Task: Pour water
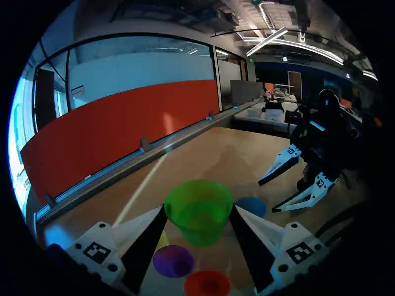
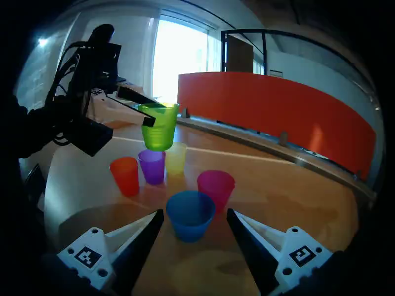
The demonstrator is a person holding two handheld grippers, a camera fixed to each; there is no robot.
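My left gripper [image 1: 199, 207] is shut on a translucent green cup [image 1: 199, 219], held upright in the air above the other cups. In the right gripper view the green cup [image 2: 159, 127] hangs just over a yellow cup [image 2: 176, 158], with the left gripper [image 2: 153, 112] clamped on its rim area. A blue cup [image 2: 190, 216] stands on the table between the fingers of my right gripper [image 2: 194, 211], which is open with a gap on each side. The right gripper [image 1: 267, 197] also appears at the right, tips beside the blue cup [image 1: 250, 204].
A purple cup [image 2: 152, 166], a red cup [image 2: 125, 175] and a magenta cup [image 2: 216, 186] stand clustered on the wooden table [image 2: 296, 197]. An orange partition [image 2: 276, 108] with a metal rail runs along the table's far edge. More desks lie beyond.
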